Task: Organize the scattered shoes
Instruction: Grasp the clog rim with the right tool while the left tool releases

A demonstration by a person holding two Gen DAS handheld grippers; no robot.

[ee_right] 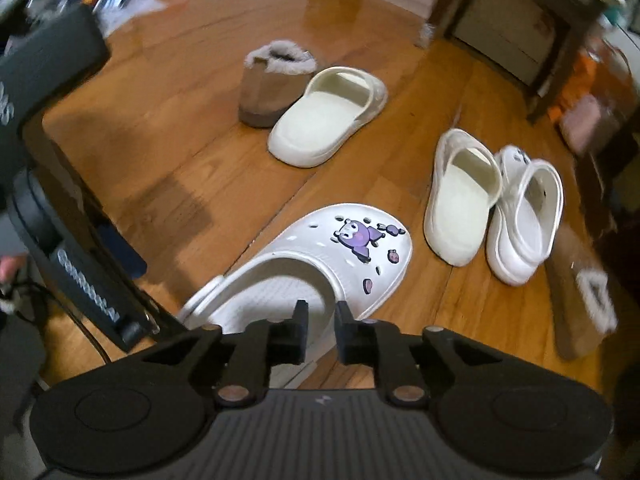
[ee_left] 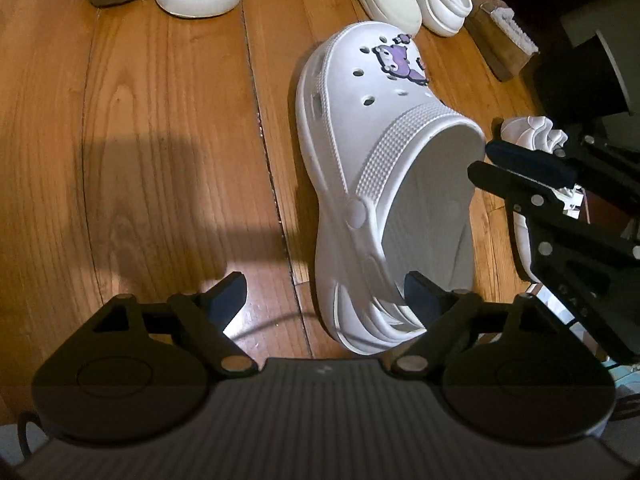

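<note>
A white clog with a purple cartoon charm lies on the wooden floor, its toe pointing away. My left gripper stands open over its heel: one finger hangs above the bare floor and the other over the heel opening, and neither pad touches the shoe. From the right, my right gripper meets the rim of the clog's opening. In the right wrist view, the right gripper is shut on that rim of the clog. A matching white clog stands further right, beside a cream slide.
A second cream slide and a tan fur-lined boot sit further back. A wooden brush lies at the right. A dark wooden table and clutter line the far side. Something white and ruffled shows behind the right gripper.
</note>
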